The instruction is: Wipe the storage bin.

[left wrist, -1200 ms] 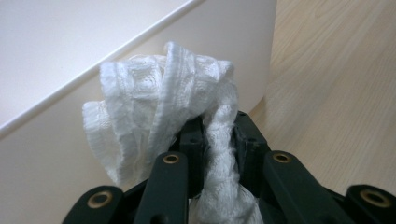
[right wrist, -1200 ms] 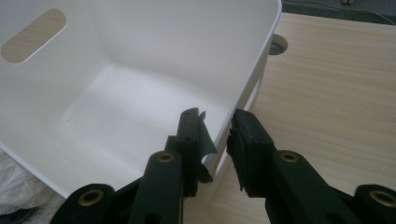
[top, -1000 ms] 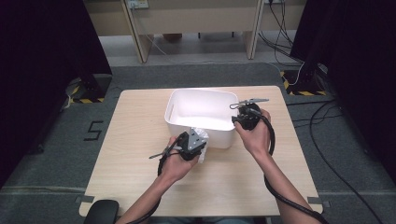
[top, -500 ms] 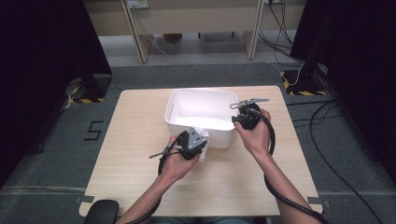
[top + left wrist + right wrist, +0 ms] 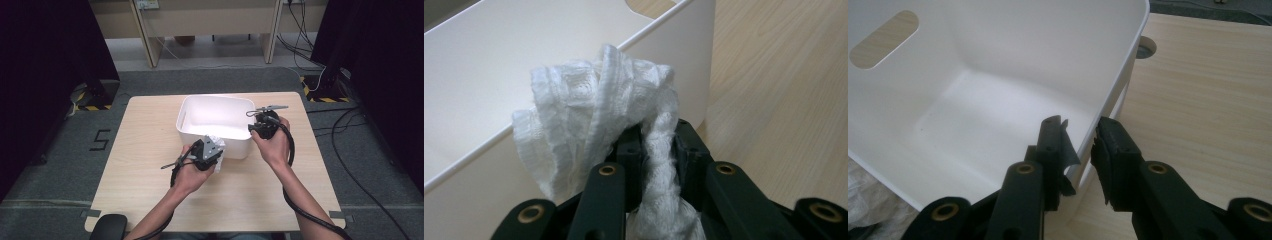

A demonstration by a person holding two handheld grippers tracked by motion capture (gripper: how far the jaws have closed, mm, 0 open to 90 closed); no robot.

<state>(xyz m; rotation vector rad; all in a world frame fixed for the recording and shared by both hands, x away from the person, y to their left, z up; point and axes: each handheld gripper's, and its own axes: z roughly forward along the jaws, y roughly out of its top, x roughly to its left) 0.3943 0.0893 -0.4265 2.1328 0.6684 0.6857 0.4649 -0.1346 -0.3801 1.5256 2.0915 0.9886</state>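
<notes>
A white plastic bin (image 5: 200, 107) stands mid-table, and I can see nothing inside it. My left gripper (image 5: 210, 150) hovers at the bin's near wall, shut on a crumpled white cloth (image 5: 217, 142). In the left gripper view the cloth (image 5: 594, 115) bunches up above the jaws, against the bin wall (image 5: 479, 80); the left gripper (image 5: 659, 137) pinches one fold. My right gripper (image 5: 258, 129) sits at the bin's near right corner. In the right gripper view the right gripper (image 5: 1080, 135) straddles the bin's side wall (image 5: 1118, 75), one jaw inside and one outside, clamped on it.
The light wooden table (image 5: 150, 165) has bare room left, right and in front of the bin. A round cable hole (image 5: 1146, 47) lies just beyond the bin. Grey floor, dark screens and desk legs surround the table.
</notes>
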